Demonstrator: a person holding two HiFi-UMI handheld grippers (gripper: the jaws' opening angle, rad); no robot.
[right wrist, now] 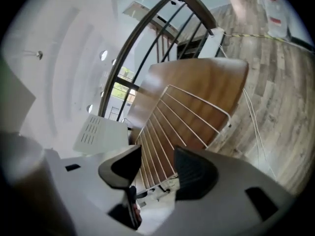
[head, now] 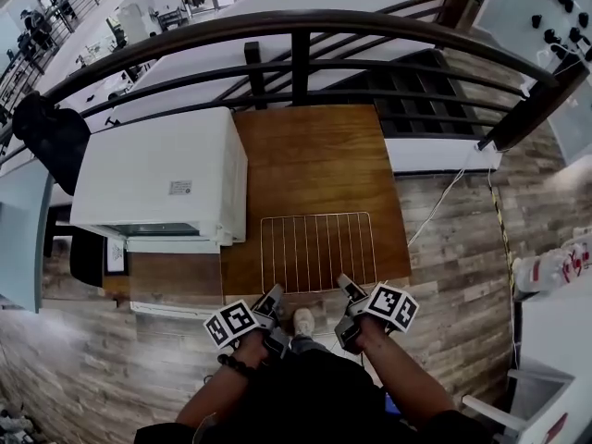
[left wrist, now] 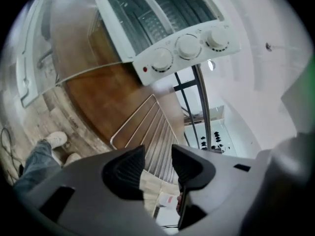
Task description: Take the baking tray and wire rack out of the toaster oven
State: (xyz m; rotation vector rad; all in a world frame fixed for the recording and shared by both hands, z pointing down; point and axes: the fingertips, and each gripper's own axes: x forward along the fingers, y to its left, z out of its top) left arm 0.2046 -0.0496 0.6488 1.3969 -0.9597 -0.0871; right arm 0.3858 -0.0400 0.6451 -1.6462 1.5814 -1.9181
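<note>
The wire rack [head: 317, 251] lies flat on the wooden table [head: 314, 155], just right of the white toaster oven [head: 157, 174]. The oven's glass door [head: 176, 280] hangs open toward me. My left gripper [head: 275, 296] hovers at the rack's near left corner and my right gripper [head: 350, 289] at its near right corner. In the left gripper view the left gripper [left wrist: 157, 161] stands open and empty, with the rack [left wrist: 147, 122] beyond its fingertips. The right gripper [right wrist: 157, 163] is open too, above the rack's [right wrist: 182, 122] edge. I cannot make out a baking tray inside the oven [left wrist: 182, 45].
A dark metal railing [head: 296, 40] runs behind the table. A white cable [head: 444, 197] trails over the plank floor at the right. The person's shoe [head: 303, 321] is under the table's front edge. Bottles [head: 555, 266] stand on a white counter at far right.
</note>
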